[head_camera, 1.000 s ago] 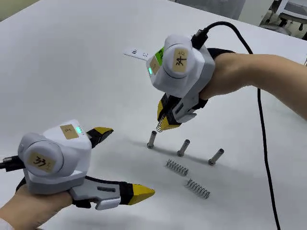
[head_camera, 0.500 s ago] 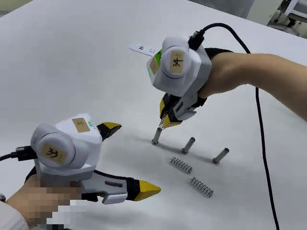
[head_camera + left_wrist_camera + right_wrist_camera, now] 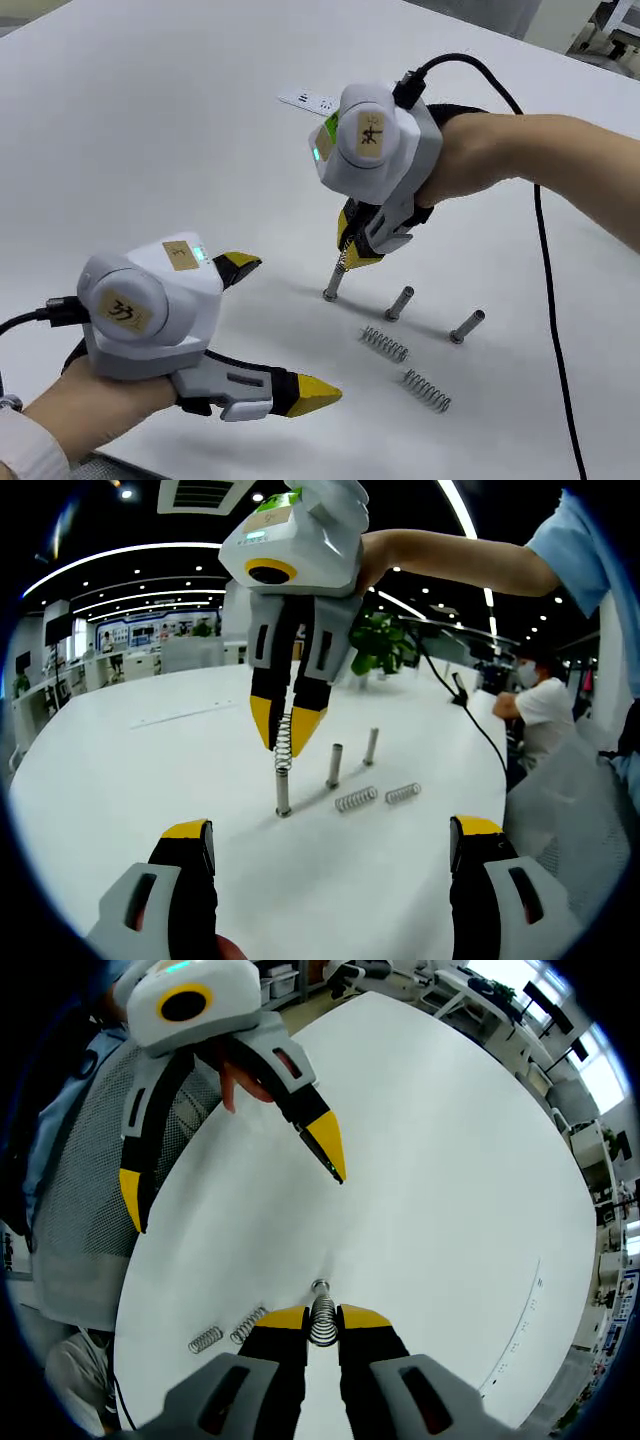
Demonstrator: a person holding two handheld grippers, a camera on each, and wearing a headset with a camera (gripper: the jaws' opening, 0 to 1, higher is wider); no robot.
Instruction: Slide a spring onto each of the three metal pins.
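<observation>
Above white table (image 3: 150, 120), right hand-held gripper (image 3: 352, 260) pinching spring (image 3: 283, 742) has reached pin (image 3: 283, 792); left hand-held gripper (image 3: 295, 327) spread.

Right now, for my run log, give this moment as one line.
right tongs: shut on spring at end pin top | left tongs: open, empty | loose springs: two | bare pins: two

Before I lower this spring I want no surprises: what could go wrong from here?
1. The spring hangs from the right gripper with its free lower end at the first pin's top. It may flex and slip down beside the pin.
2. That pin seems to stand loose on the table, so an off-centre push could tip it toward the next pin.
</observation>
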